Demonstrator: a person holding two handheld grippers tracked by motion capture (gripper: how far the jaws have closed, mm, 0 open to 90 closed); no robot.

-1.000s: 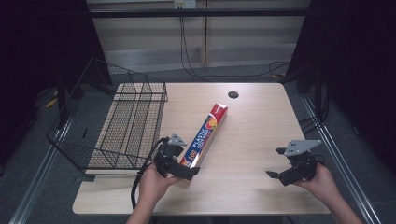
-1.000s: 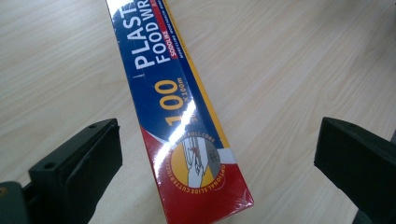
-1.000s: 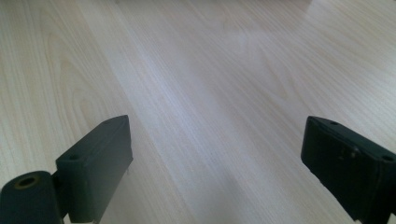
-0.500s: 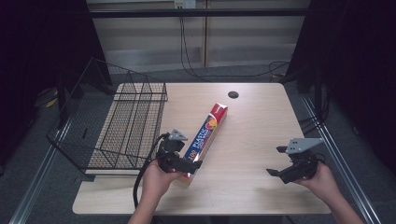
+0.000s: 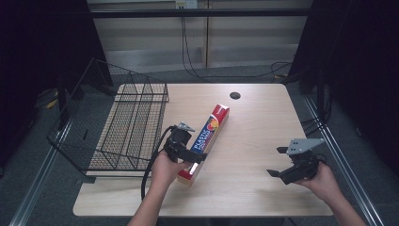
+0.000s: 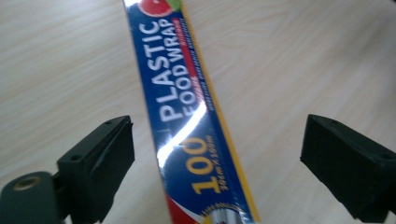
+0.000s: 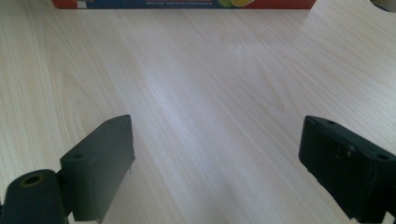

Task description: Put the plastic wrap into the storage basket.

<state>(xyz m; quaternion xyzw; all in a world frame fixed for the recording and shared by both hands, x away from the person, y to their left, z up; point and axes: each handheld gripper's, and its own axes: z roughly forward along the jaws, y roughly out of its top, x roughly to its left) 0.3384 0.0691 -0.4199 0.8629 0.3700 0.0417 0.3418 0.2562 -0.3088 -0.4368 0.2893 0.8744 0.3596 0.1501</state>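
Plastic wrap box lies mid-table, long axis toward 1 o'clock, w/ wire basket at its 9. Left gripper straddles the near end; jaws spread, just been closing (box between, pads not touching). Right gripper, at 4 o'clock: jaws spread, nothing between.

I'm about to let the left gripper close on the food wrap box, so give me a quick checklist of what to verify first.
1. Plastic food wrap box lies between the left gripper jaws: ok.
2. Jaws have just been closing, pads not yet touching the box: ok.
3. Box centred in the gap: not ok, it sits nearer the left jaw in the left gripper view.
4. Right gripper open, apart from the box: ok.
5. Wire basket free of things: ok.
6. Box flat on table: ok.
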